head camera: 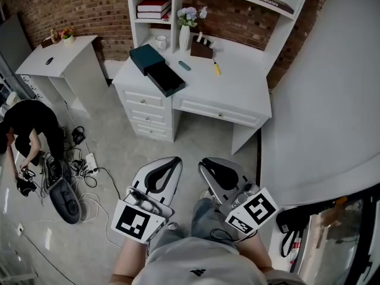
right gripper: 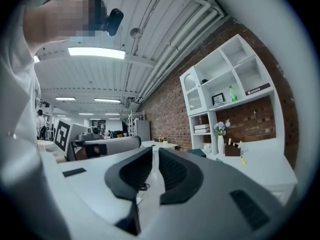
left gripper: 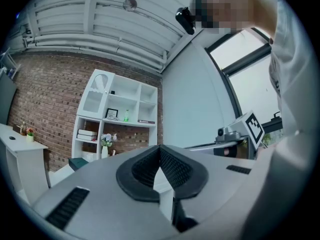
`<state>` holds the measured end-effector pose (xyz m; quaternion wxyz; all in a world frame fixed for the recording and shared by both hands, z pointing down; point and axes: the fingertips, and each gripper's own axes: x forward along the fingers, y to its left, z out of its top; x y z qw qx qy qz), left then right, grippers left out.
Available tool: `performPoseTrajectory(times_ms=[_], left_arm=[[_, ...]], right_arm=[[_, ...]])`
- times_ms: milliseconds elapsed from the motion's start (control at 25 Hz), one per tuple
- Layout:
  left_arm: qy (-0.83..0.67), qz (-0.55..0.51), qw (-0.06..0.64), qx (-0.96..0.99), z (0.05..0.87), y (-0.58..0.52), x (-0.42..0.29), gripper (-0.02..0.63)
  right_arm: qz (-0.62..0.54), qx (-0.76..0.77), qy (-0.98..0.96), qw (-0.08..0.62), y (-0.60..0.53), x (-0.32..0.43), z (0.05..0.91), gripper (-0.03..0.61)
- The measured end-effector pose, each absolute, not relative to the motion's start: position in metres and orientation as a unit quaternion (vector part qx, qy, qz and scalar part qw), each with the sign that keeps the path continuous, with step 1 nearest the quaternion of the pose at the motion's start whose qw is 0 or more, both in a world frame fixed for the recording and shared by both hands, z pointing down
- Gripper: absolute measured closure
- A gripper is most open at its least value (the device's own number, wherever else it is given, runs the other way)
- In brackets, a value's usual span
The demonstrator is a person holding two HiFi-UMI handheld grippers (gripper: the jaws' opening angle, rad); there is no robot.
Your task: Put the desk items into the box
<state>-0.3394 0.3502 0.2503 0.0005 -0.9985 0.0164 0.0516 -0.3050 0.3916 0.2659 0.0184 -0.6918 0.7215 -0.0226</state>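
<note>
Head view: left gripper (head camera: 175, 160) level, forward

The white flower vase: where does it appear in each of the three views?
Head view: white flower vase top centre, at the back of the desk.
Left gripper view: vase left of centre, low.
Right gripper view: vase right of centre.
Shared landmark: the stack of books left of it.

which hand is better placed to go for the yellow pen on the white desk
Right, probably. The yellow pen lies on the white desk on the side of the right tongs, which stand slightly apart, empty; the left tongs are shut.
</note>
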Motion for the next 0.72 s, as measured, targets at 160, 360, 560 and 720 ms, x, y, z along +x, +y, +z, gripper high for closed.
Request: performPoseTrajectory(times_ms=[160,360,560,720], left_arm=[[0.023,0.051,0.01,-0.998,0.252,0.34,-0.305,0.601],[0.03,0.054,0.006,-0.998,0.247,0.325,-0.247,0.601],[0.054,0.061,0.006,-0.997,0.24,0.311,-0.188,0.601],[0.063,0.06,0.004,-0.996,0.238,0.306,-0.144,0.601]], right_arm=[[-0.021,-0.682,0.731,0.022,0.376,-0.272,0.268,0.541],[-0.017,-0.666,0.745,0.023,0.355,-0.217,0.264,0.541],[-0.016,-0.653,0.757,0.018,0.343,-0.158,0.257,0.541],[-0.017,-0.649,0.761,0.018,0.34,-0.115,0.254,0.541]])
